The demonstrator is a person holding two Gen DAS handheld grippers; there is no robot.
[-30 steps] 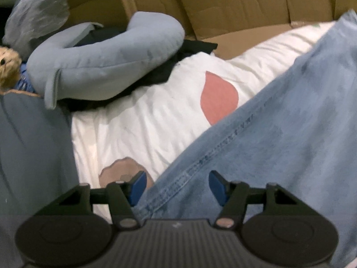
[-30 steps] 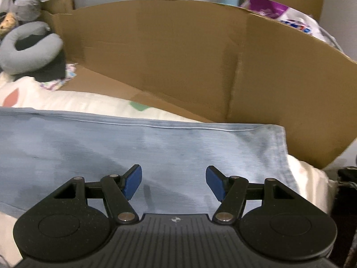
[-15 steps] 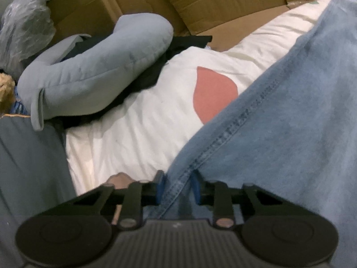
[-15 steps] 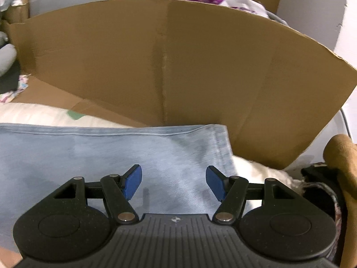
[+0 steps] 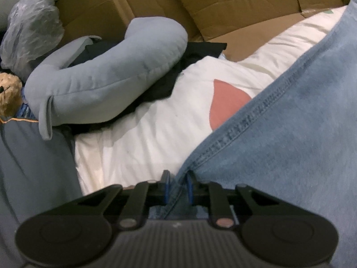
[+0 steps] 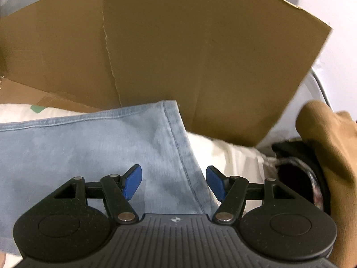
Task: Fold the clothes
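Light blue jeans (image 5: pixel 290 156) lie across a white bedsheet (image 5: pixel 142 138). My left gripper (image 5: pixel 177 185) sits at their stitched side edge, and its jaws are closing with the denim pinched between the blue pads. In the right wrist view the jeans (image 6: pixel 78 147) end in a hemmed leg opening (image 6: pixel 176 138). My right gripper (image 6: pixel 174 183) hovers open just above that hem. One pad is over the denim and the other over the sheet, and nothing is gripped.
A grey neck pillow (image 5: pixel 107 82) lies on a black garment (image 5: pixel 165 84) at the far left, beside a plastic bag (image 5: pixel 33 29) and a teddy (image 5: pixel 9 96). Cardboard walls (image 6: pixel 178 55) stand behind the bed. A brown garment (image 6: pixel 330 147) lies at the right.
The left jaws went from wide apart to pinching the jeans' stitched edge. The right gripper slid right along the leg to its hem, still open.
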